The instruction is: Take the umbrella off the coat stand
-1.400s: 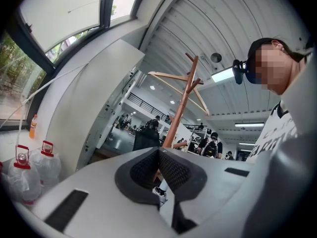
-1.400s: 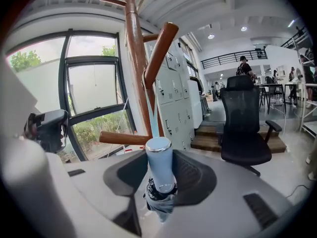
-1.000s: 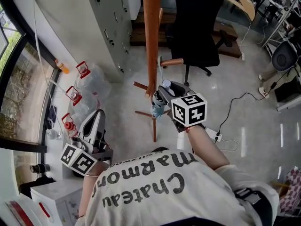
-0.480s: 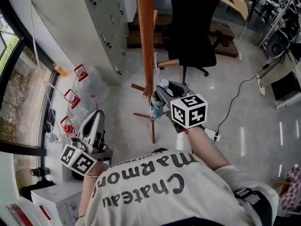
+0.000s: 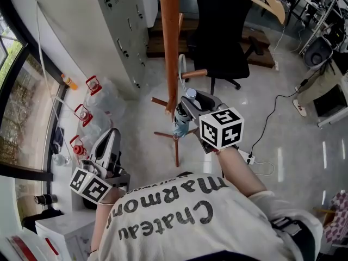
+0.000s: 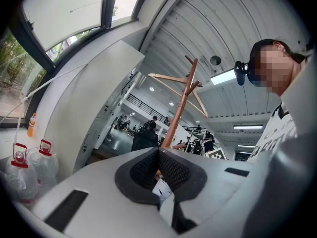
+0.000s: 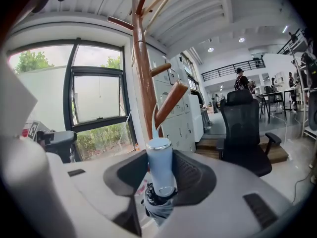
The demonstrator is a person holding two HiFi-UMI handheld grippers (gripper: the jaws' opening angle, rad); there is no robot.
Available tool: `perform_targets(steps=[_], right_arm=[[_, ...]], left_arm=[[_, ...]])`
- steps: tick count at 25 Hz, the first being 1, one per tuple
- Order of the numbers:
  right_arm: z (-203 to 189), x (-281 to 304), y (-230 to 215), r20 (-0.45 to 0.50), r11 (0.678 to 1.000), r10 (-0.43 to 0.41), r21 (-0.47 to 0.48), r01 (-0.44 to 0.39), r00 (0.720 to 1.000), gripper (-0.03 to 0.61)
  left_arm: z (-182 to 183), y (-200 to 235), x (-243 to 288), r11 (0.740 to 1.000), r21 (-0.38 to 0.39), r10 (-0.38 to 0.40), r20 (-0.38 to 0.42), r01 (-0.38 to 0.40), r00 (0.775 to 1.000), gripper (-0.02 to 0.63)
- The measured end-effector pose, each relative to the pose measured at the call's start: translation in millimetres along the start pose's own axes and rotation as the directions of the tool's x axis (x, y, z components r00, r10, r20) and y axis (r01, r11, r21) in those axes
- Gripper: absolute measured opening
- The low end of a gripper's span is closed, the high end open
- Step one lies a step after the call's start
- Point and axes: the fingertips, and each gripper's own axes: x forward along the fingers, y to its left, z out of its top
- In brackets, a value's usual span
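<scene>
Of the umbrella (image 5: 182, 126), only the pale blue handle and a bunch of dark canopy show, clamped in the right tongs (image 7: 161, 180) just beside the coat stand (image 5: 169, 42). Its thin strap (image 5: 180, 69) runs up to a peg (image 7: 171, 102); whether it loops over is unclear. The left tongs (image 6: 158, 168), pressed together and empty, sit low near water jugs (image 5: 103, 94). An office chair (image 5: 223, 26) stands behind the stand.

Coat stand (image 5: 169, 42), chair (image 5: 225, 29) on pale floor (image 5: 274, 94)

A cream short-sleeved T-shirt (image 5: 179, 222) printed with black lettering is worn. The pale grey left gripper (image 5: 111, 135) and right gripper (image 5: 184, 112) are fitted with black ribbed pads and black-and-white marker cubes.
</scene>
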Motion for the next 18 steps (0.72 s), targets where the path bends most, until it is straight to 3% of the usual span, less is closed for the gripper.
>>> perform_targets(steps=[18], right_arm=[[33.9,-17.7,8.7,0.095,0.999,0.006,-0.036,-0.003,0.995,0.164]], left_arm=[[-1.0,2.5,-5.4,1.000,-0.016,0.002,0.010,-0.002,1.000,0.023]])
